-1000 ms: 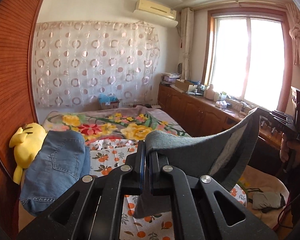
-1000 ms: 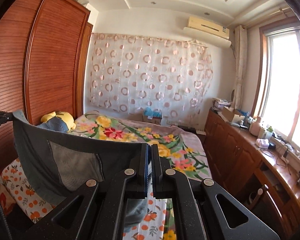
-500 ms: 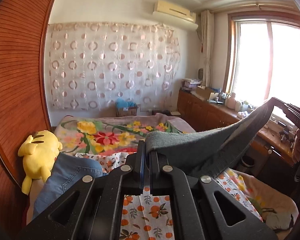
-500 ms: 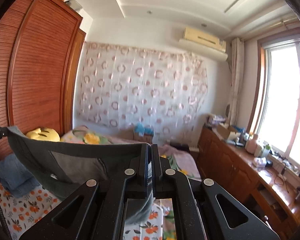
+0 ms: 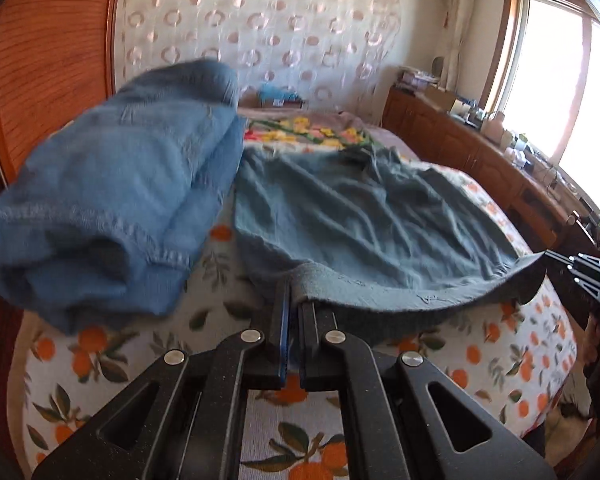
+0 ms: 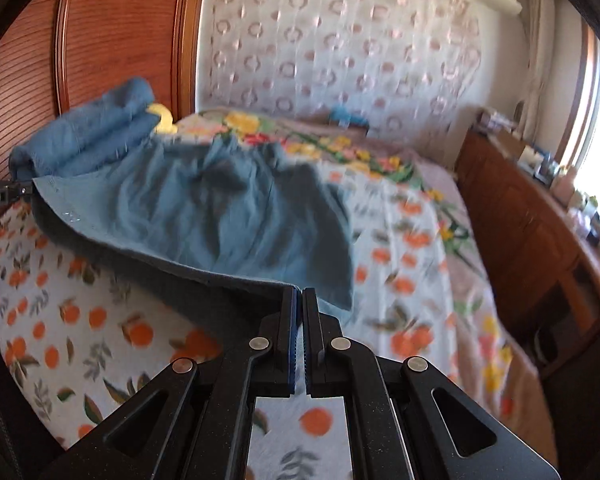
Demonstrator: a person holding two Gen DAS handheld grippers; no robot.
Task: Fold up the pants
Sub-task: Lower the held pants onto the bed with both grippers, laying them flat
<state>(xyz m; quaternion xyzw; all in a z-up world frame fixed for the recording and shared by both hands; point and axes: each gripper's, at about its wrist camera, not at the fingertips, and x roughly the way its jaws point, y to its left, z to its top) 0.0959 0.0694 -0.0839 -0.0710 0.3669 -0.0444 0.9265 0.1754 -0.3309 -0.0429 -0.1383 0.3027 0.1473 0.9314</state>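
Note:
Grey-blue pants (image 5: 364, 216) lie spread and wrinkled across the orange-print bed cover (image 5: 228, 312), legs reaching away from me. My left gripper (image 5: 294, 292) is shut on the near left corner of their waistband. My right gripper (image 6: 299, 294) is shut on the near right corner. The waistband edge hangs slack between the two, just above the bed. The pants also show in the right wrist view (image 6: 220, 208). The right gripper shows at the right edge of the left wrist view (image 5: 580, 270).
Folded blue jeans (image 5: 112, 208) lie on the bed just left of the pants, also in the right wrist view (image 6: 88, 136). A wooden wardrobe (image 6: 120, 28) stands on the left. A wooden cabinet (image 6: 532, 216) runs along the right under the window.
Both grippers have come down from holding the pants up in the air. The pants now lie spread on the bed, with only the waistband edge still lifted.

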